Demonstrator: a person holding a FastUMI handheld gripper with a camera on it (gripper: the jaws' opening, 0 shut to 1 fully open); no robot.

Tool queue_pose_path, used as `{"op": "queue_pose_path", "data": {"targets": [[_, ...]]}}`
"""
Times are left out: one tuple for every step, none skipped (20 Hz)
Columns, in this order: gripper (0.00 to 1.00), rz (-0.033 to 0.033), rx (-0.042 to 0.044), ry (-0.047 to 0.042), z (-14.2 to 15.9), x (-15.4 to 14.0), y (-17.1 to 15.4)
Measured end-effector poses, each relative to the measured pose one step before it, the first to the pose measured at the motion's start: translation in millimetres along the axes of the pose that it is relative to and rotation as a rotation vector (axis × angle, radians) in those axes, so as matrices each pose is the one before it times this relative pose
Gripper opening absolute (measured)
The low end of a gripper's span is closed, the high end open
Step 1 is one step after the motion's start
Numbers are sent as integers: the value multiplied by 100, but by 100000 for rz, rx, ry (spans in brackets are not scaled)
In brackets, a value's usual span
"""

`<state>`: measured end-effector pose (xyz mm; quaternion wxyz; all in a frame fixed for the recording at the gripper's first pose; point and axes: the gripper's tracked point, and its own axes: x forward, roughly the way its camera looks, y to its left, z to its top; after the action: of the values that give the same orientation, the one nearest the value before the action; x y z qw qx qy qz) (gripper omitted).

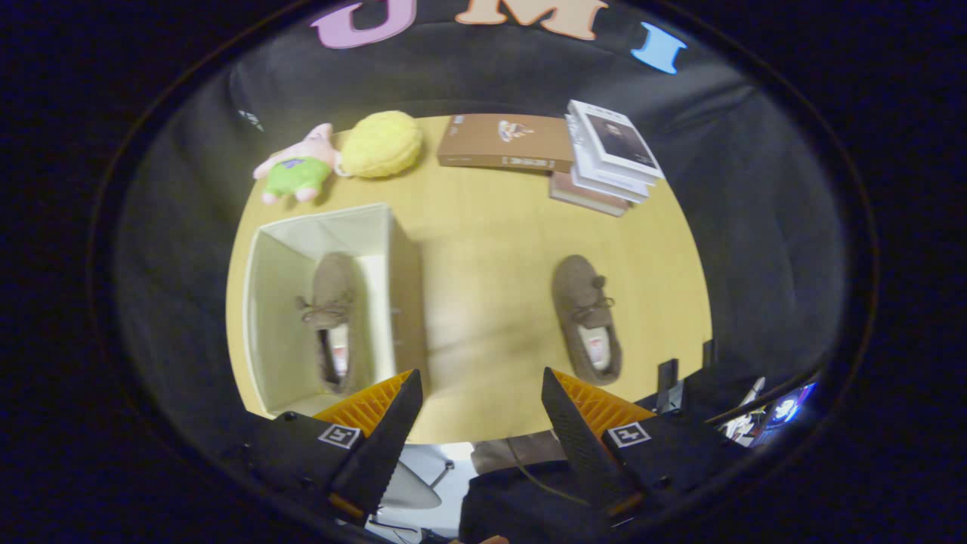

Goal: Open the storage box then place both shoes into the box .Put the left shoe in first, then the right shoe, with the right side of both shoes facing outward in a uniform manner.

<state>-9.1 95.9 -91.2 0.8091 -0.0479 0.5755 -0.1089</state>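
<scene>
**One shoe boxed, one shoe waiting on the table**

Gripper (482, 393) is hovering high above the near table edge, looking down, fingers spread wide and gripping nothing; bare wood is showing between them.

Wooden table (483, 257) is running from the fingers out to the black cloth wall. Below the near edge, a bit of floor and a dark cable are showing, blurred.

Shoes, two, both brown with laces:
- first shoe (332, 321) is lying inside the storage box (276, 302), at 10 o'clock from the gripper, just ahead of the left finger, toe pointing away. Box is standing open at the top, pale inside.
- second shoe (587, 317) is lying on the table at 1 o'clock, just ahead of the right finger, toe away, well apart from the box.

Far edge, 11 to 1 o'clock:
- soft toys, two: pink and green toy (297, 165), yellow round toy (382, 143), touching.
- brown flat box (505, 141), one.
- stacked books (608, 159), exact count unclear.
</scene>
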Motion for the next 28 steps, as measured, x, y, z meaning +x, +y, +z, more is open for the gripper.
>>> {"op": "queue_pose_path", "data": {"targets": [[100,-3371,116,1685,-169,781,-2248],[100,-3703,157,1784,-178,777,-2019],[100,-3612,36,1809,-363,875,-1919],[100,-2526,-235,939,76,1297,-1645],[100,-2431,-4,1123,131,1235,-1312],[99,-1828,-176,940,43,1315,-1275],[99,-2082,-236,1529,-30,1512,-1352],[98,-1371,-143,1229,-63,1222,-897],[97,-1056,141,1276,62,1173,-693],[97,57,282,1065,145,1262,-531],[96,148,375,867,118,1367,-381],[96,-250,-184,1200,16,1281,-473],[93,210,-931,1315,-234,1255,-321],[91,362,-274,1007,48,1009,-173],[89,1640,123,268,174,1085,230],[87,2361,549,26,204,1004,394],[85,1819,406,281,-4,993,295],[83,1059,-38,576,-9,821,95],[81,778,-302,592,-100,823,42],[79,797,-261,585,-62,761,46],[77,1002,-94,207,-82,785,81],[75,689,34,67,30,718,25],[74,-351,-850,438,-120,629,-220],[72,1001,-201,-86,20,469,-18],[70,1082,969,-31,15,455,113],[59,805,891,376,41,292,84],[47,1788,1664,802,-162,415,272],[36,2929,1933,666,-52,230,724]]}}
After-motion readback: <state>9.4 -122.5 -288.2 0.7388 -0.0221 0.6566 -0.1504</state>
